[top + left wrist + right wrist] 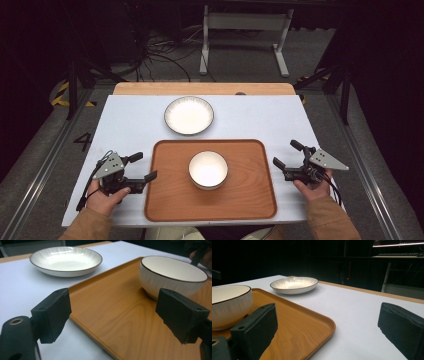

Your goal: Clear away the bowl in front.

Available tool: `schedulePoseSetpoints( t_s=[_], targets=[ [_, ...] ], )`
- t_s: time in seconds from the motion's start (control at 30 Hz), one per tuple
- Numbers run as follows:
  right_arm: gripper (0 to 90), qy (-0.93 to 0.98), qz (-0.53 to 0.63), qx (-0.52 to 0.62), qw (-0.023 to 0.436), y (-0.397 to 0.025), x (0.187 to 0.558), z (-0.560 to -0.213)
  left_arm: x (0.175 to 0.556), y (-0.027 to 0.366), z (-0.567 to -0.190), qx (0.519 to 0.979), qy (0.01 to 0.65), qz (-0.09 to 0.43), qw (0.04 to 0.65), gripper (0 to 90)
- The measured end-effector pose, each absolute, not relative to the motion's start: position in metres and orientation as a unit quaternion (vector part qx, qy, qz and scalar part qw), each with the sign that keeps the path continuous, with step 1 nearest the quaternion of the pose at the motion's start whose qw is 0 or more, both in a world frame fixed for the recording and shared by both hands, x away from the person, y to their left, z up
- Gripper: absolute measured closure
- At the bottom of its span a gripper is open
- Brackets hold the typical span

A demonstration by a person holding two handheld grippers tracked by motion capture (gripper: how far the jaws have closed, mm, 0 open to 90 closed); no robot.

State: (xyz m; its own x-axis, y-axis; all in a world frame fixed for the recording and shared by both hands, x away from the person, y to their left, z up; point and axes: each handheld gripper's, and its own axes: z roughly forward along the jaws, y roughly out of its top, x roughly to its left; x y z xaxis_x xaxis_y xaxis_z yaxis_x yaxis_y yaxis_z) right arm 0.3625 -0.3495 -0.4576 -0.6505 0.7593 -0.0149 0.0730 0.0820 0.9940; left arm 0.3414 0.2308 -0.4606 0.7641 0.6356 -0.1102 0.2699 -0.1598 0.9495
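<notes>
Two pairs of black two-jaw tongs, one in each of a person's hands, sit low in the high view at either side of a rounded rectangular wooden tray [170, 200]. At lower left of the frame, the left tongs [143, 167] have their jaws spread apart and grip nothing, their tips beside the tray's left edge. At lower right, the right tongs [287, 154] are likewise spread wide and empty, just off the tray's right edge. Each carries a grey three-cornered plate on top, and tan sleeves enter from the bottom edge.

One white ribbed ceramic bowl with a thin dark rim [208, 170] stands upright and empty at the centre of the tray. In the left gripper view the bowl [172, 275] appears at upper right, beyond the right-hand jaw, with fine vertical ribbing on its outer wall. In the right gripper view the same bowl [229, 306] sits at the left edge.

One shallow white ribbed plate with a dark rim [189, 115] lies on the pale blue-white tabletop [260, 120] just above the tray in the high view, apart from it. The plate [66, 261] is at upper left in the left gripper view and left of centre [294, 285] in the right gripper view.

Count: two tongs, one tray, one bowl, one plate.
</notes>
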Motion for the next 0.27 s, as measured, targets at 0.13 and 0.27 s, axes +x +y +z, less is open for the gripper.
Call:
schedulePoseSetpoints(
  t_s=[0.13,0.27],
  targets=[
    [3.5,0.679,0.604,0.307,0.284,-0.3495,0.3624,-0.4576,0.3418,0.2347,-0.4638,0.735,0.313,0.164,0.579,14.1],
    [3.5,0.679,0.604,0.306,0.284,-0.3495,0.3625,-0.4576,0.3422,0.2345,-0.4667,0.742,0.313,0.172,0.568,13.8]
  ],
)
